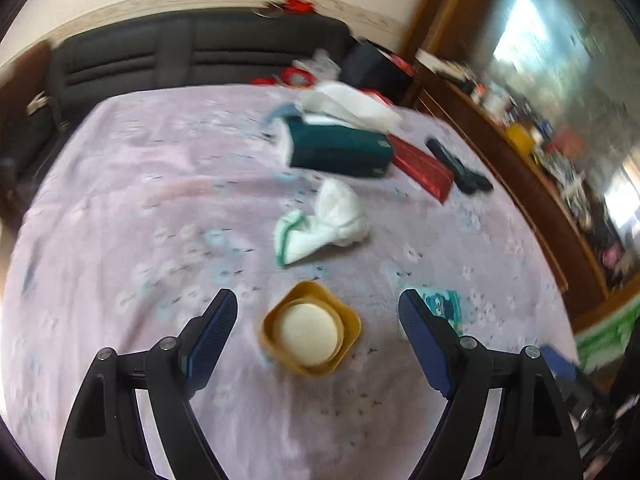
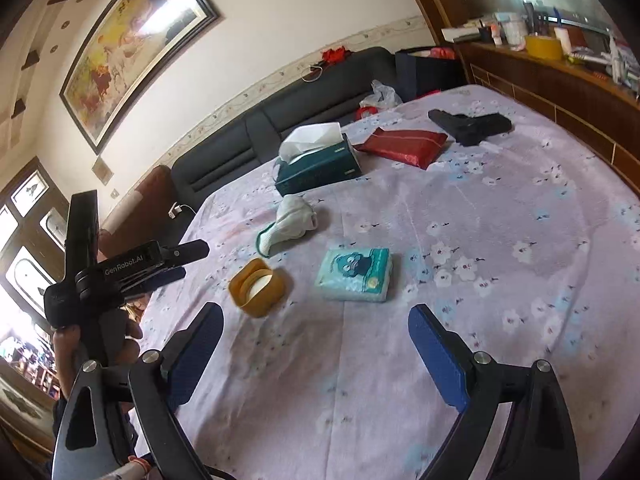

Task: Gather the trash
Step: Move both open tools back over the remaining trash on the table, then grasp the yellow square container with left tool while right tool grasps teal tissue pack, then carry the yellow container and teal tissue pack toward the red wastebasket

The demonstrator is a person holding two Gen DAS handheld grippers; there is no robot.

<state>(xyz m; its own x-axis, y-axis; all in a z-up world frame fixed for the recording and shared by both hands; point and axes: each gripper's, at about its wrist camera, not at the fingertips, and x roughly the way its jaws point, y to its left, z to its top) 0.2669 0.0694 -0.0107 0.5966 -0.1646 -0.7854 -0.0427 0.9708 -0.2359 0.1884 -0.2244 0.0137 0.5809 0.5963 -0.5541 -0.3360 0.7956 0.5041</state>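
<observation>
Left tongs (image 1: 318, 312) jaws apart over small mustard-yellow square plastic tub with white disc inside (image 1: 311, 328), nothing gripped, right tongs (image 2: 316, 322) apart and empty, tub on lilac floral bedspread (image 2: 500, 240) beside pale-blue tissue pack (image 2: 354, 275)

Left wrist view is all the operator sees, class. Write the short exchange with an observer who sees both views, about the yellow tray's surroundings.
Operator: What is the teal thing half hidden behind my left gripper?
Observer: A small tissue pack with a cartoon face, lying flat beside the yellow tray, not touching it.
Operator: Where is the right gripper?
Observer: It is open above bare bedspread, with nothing between its fingers.
</observation>
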